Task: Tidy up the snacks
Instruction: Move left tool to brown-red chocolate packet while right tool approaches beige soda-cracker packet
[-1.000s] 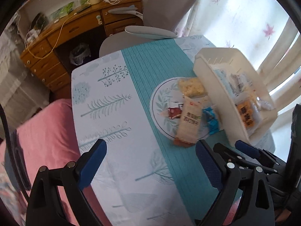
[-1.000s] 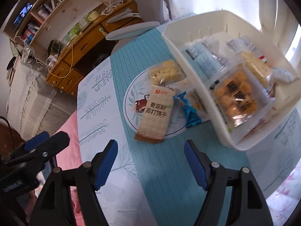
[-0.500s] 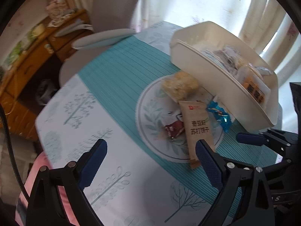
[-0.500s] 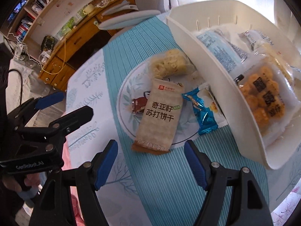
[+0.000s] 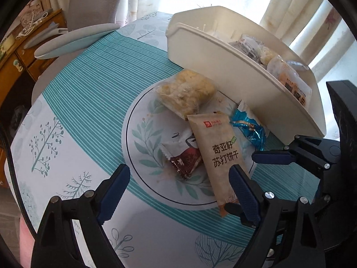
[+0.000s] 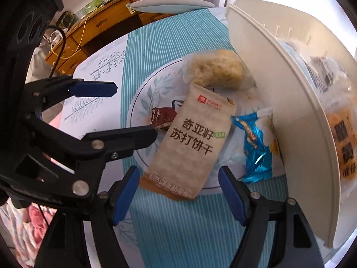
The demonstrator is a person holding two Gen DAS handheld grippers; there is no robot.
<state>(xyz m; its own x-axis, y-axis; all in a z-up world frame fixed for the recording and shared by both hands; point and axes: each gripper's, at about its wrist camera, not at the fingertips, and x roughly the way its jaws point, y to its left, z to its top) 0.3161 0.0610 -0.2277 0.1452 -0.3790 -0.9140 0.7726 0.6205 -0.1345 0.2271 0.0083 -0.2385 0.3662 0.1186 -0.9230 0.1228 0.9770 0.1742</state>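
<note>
A tan cracker packet (image 5: 219, 154) (image 6: 194, 143) lies on the round leaf print of the tablecloth. Beside it lie a dark red candy (image 5: 184, 162) (image 6: 161, 117), a blue wrapped snack (image 5: 248, 130) (image 6: 256, 147) and a clear bag of pale puffs (image 5: 186, 93) (image 6: 218, 70). A white bin (image 5: 234, 76) (image 6: 290, 102) to the right holds several packets. My left gripper (image 5: 178, 189) is open just before the red candy and the cracker packet. My right gripper (image 6: 178, 192) is open at the near end of the cracker packet.
A grey office chair (image 5: 73, 40) stands at the table's far side, a wooden desk (image 6: 107, 22) behind it. Curtains (image 5: 301, 11) hang behind the bin. Each gripper shows in the other's view, the right one (image 5: 296, 156) and the left one (image 6: 89, 111).
Both grippers have moved forward and lower toward the snacks. The snacks and the bin now fill more of both views. Both stay open.
</note>
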